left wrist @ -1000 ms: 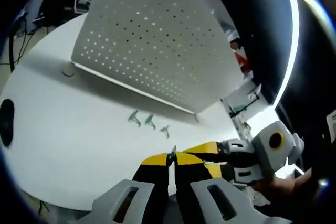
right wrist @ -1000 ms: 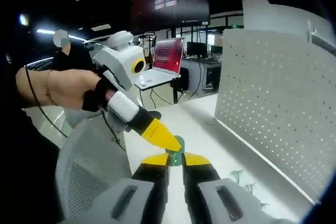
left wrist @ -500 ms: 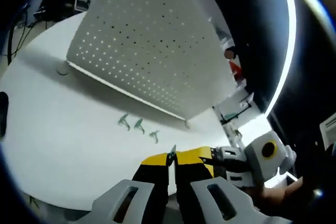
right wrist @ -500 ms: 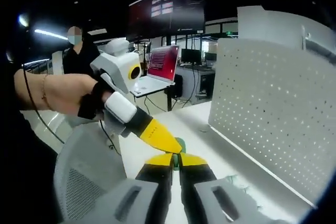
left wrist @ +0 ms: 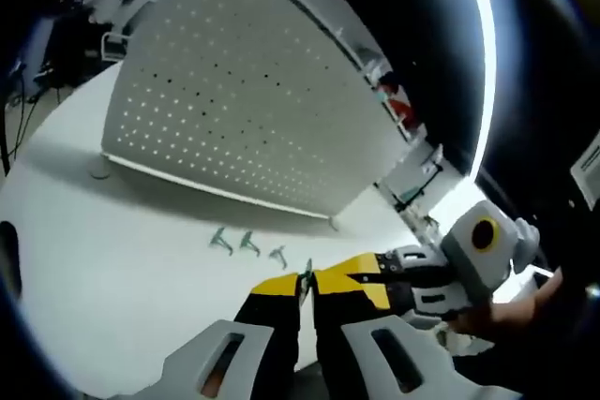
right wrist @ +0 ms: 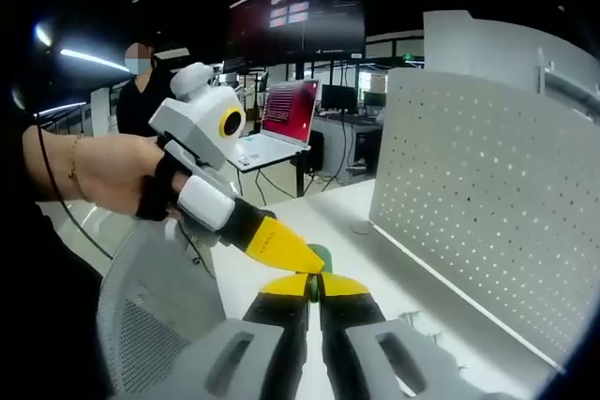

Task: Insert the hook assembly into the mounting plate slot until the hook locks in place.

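Left gripper (left wrist: 307, 285), yellow-tipped with black fingers, seen from its own view with jaws drawn almost together on a small green metal hook (left wrist: 306, 275), only a sliver of it poking up between the tips. Yellow fingertips (left wrist: 277, 286) pressed against it from either side, no real gap left. Right gripper (left wrist: 352, 272) reaching in from the right of that same view, yellow tip laid against the left one's tips at the same small hook.

From the right gripper view, right gripper (right wrist: 316, 286) likewise clenched, its two yellow tips all but meeting around the green piece (right wrist: 318, 256), which shows as a rounded green patch just above them. Left gripper (right wrist: 281, 245) slanting down from the left, held by a gloved hand (right wrist: 112, 175), its yellow point touching the green piece from above. Which pair carries the weight: cannot tell, both tips being closed on the same spot.

Held clear above the white tabletop (left wrist: 112, 259), apart from the large white perforated mounting plate (left wrist: 239, 114) standing upright on the table beyond. Three more small green hooks (left wrist: 247, 244) lying in a row on the table near the plate's lower edge, untouched. Perforated plate (right wrist: 487, 203) also standing to the right in the right gripper view, hook not in any hole.
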A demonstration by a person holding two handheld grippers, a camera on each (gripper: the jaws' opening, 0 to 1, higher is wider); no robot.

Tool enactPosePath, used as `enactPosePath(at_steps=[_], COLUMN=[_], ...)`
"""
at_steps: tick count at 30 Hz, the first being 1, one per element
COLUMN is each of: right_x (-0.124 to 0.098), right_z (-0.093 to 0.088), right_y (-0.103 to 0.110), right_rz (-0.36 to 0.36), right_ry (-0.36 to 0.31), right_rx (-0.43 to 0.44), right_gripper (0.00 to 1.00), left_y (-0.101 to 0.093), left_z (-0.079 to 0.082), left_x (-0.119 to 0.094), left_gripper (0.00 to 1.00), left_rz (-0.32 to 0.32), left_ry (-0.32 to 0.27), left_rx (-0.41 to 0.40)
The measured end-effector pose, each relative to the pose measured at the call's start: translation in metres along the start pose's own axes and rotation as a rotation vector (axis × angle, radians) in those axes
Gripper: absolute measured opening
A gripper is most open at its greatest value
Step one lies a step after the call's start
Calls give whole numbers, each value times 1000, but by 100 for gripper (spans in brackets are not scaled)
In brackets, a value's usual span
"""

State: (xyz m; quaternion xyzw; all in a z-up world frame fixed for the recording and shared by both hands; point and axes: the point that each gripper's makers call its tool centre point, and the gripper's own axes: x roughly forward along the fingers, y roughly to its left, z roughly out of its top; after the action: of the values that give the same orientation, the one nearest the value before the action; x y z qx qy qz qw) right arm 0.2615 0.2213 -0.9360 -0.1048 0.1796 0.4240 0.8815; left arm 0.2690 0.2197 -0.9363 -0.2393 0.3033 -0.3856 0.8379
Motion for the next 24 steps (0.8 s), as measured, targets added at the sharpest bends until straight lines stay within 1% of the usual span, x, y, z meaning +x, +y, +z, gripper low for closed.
enactPosePath(at_steps=[2, 4, 5, 6, 8, 10, 11, 12, 13, 14, 15, 16, 18, 20, 22, 24], right_x=[0, 0, 0, 1, 1, 2, 2, 2, 2, 2, 2, 3, 4, 5, 6, 7], right_z=[1, 1, 2, 3, 6, 8, 9, 11, 12, 13, 14, 15, 17, 20, 24, 26], right_y=[0, -2, -3, -3, -4, -6, -6, -8, -9, -10, -12, -13, -15, -17, -20, -22], right_rz=[-2, -5, -4, -1, -8, -11, -12, -17, -20, -23, -30, -31, -37, -43, -50, -56], right_ry=[-6, -5, -10, -13, -22, -29, -32, -41, -46, -52, -58, -64, -70, -82, -95, -103], right_rx=[2, 9, 19, 34, 39, 44, 49, 55, 58, 62, 70, 79, 88, 92, 100, 105], right_gripper=[0, 0, 0, 0, 0, 0, 0, 0, 0, 0, 0, 0, 0, 0, 0, 0], left_y=[-1, 2, 2, 4, 5, 6, 6, 6, 11, 12, 14, 15, 14, 15, 16, 15], left_z=[4, 12, 12, 16, 19, 21, 23, 24, 31, 36, 38, 39, 41, 41, 42, 40], left_x=[-1, -3, -3, -5, -8, -10, -11, -12, -15, -17, -18, -21, -24, -25, -26, -26], left_gripper=[6, 15, 23, 29, 36, 39, 43, 52, 64, 73, 79, 81, 80, 86, 95, 97], left_rz=[2, 24, 24, 34, 38, 36, 34, 34, 60, 69, 74, 75, 64, 72, 100, 105], left_ry=[-23, -76, -76, -104, -117, -129, -136, -141, -185, -216, -229, -233, -240, -239, -240, -232], left_rx=[48, 82, 84, 92, 103, 118, 123, 125, 126, 117, 113, 119, 135, 148, 189, 208])
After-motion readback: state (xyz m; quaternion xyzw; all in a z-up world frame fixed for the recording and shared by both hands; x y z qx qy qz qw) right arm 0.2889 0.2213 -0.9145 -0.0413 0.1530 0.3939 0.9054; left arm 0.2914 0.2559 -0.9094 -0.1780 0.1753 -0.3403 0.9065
